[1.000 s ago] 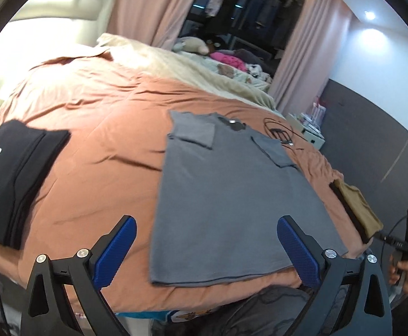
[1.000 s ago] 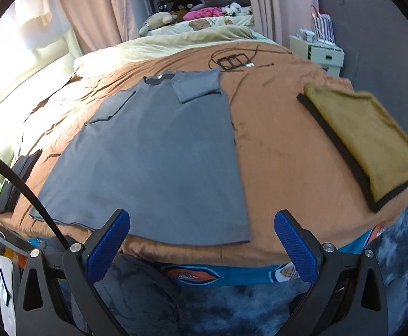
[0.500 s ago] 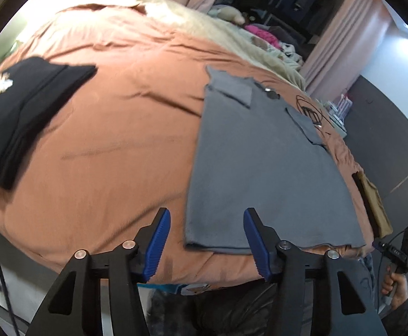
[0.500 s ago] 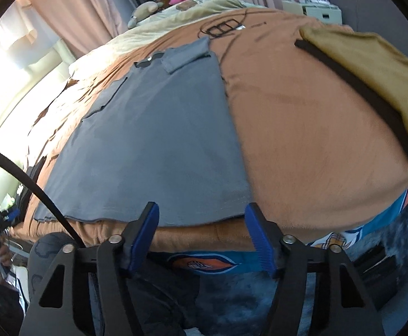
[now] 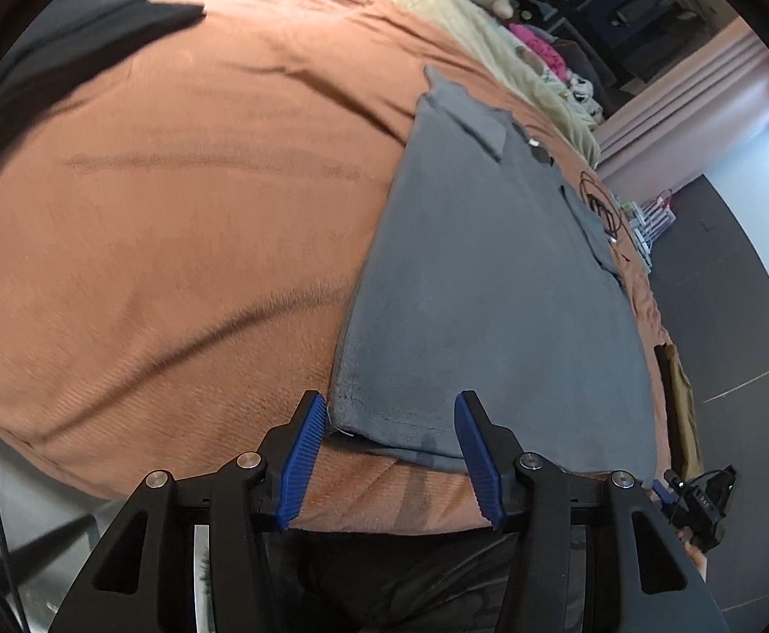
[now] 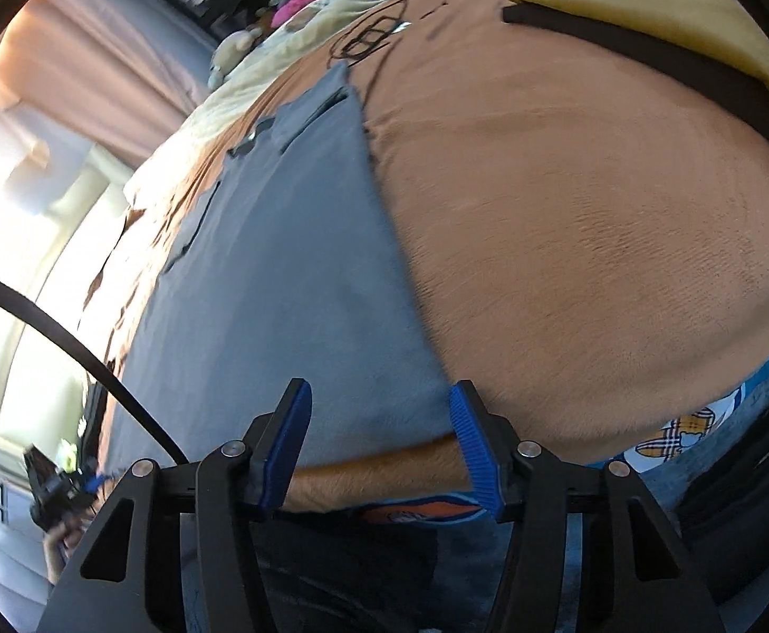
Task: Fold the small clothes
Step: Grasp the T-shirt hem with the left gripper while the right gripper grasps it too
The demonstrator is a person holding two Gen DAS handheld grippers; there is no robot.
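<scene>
A grey T-shirt (image 5: pixel 495 285) lies flat on the orange-brown bedspread (image 5: pixel 184 221), sleeves folded in, hem toward me. My left gripper (image 5: pixel 391 456) is open, its blue pads either side of the hem's left corner, close to the cloth. In the right wrist view the same shirt (image 6: pixel 279 274) fills the left half. My right gripper (image 6: pixel 379 448) is open with its pads either side of the hem's right corner at the bed's front edge. Neither gripper holds the cloth.
A folded black garment (image 5: pixel 41 68) lies at the far left of the bed. A folded mustard garment with black trim (image 6: pixel 664 16) lies at the right. A black cable coil (image 6: pixel 368 42) rests beyond the shirt's collar. Pillows and curtains are behind.
Both grippers have moved down and forward to the shirt's hem corners. Their jaws have narrowed from wide open to about half open.
</scene>
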